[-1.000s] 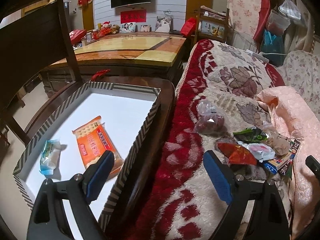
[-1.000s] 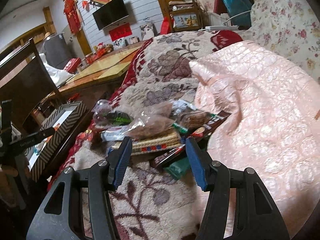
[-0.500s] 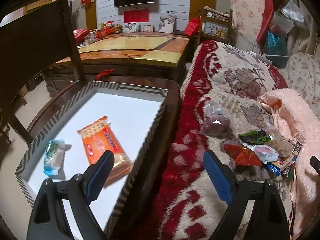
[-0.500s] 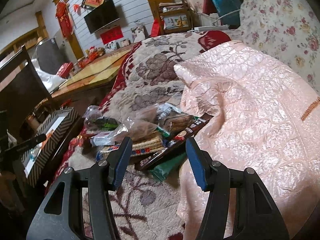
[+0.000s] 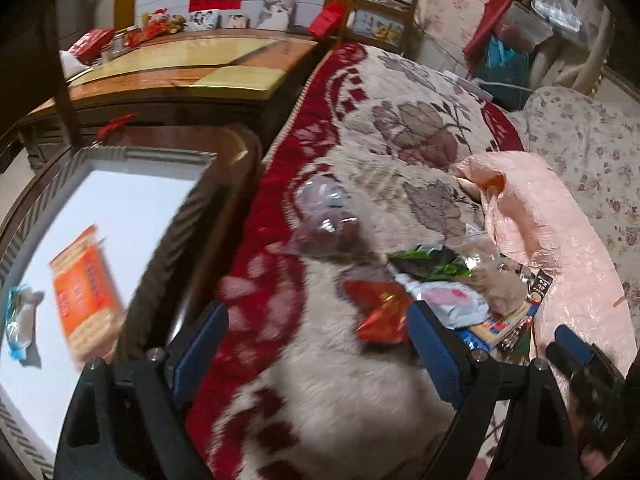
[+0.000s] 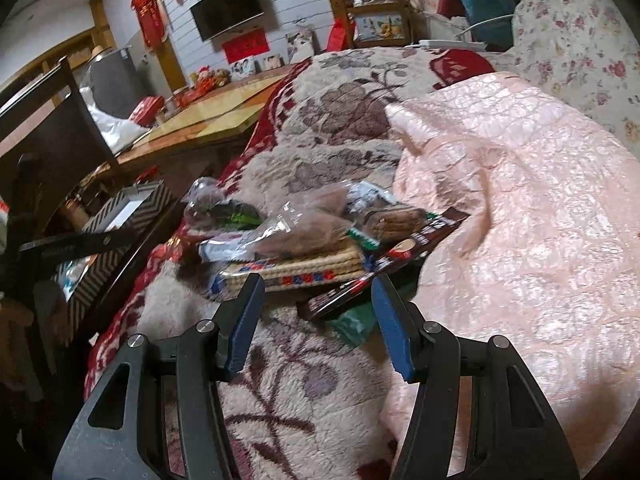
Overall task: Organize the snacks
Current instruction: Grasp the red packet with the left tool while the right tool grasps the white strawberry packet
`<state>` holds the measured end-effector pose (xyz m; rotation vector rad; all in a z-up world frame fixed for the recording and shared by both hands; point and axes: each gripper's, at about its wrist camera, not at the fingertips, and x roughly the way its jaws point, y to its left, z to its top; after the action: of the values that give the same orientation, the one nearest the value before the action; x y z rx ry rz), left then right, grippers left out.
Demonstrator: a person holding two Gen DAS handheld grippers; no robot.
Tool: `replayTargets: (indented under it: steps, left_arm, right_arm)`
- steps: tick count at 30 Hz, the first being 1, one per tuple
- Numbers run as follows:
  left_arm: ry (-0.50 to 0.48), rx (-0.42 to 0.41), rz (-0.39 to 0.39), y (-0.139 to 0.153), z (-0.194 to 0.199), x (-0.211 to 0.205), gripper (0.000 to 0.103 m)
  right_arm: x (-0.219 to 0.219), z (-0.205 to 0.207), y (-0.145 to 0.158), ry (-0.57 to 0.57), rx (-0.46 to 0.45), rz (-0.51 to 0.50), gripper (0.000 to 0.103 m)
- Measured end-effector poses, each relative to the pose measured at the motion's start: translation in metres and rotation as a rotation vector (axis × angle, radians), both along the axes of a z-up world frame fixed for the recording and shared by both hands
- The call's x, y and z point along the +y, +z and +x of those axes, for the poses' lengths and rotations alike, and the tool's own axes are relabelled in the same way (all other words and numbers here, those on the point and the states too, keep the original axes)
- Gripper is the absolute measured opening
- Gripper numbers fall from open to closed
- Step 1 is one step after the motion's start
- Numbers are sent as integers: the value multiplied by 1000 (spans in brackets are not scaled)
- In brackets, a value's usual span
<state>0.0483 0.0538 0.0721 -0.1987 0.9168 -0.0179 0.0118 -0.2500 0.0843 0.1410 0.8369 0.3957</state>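
A pile of snack packets lies on the fleece blanket, with a red packet at its near left and a clear bag of dark fruit behind. A striped box on the chair holds an orange cracker pack and a small blue-white packet. My left gripper is open and empty over the blanket, left of the pile. My right gripper is open and empty, close before a dark chocolate bar and a cracker pack in the pile.
A pink quilt lies right of the pile. The striped box sits on a dark wooden chair. A wooden table stands behind. The right gripper's tip shows at the left wrist view's lower right.
My left gripper has swung right from over the box edge toward the snack pile. My right gripper has moved closer to the pile's near edge.
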Motion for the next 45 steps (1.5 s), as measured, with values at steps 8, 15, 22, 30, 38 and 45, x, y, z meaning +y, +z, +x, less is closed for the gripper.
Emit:
replayTargets:
  steps: [8, 15, 22, 30, 38, 45]
  left_arm:
    - [-40, 99, 7, -15, 41, -24, 92]
    - [-89, 247, 124, -42, 54, -35, 92]
    - [-88, 246, 92, -44, 54, -23, 92]
    - [-138, 234, 103, -41, 66, -36, 92]
    - [-136, 235, 72, -52, 62, -29, 49]
    - [-85, 189, 54, -42, 42, -7, 44]
  right_arm:
    - [11, -1, -5, 49, 22, -16, 56]
    - [13, 1, -8, 60, 40, -7, 56]
    - [18, 3, -9, 79, 50, -2, 56]
    - [22, 9, -8, 85, 83, 8, 56]
    - [50, 24, 13, 157, 71, 25, 67]
    - [88, 49, 17, 203, 107, 6, 67]
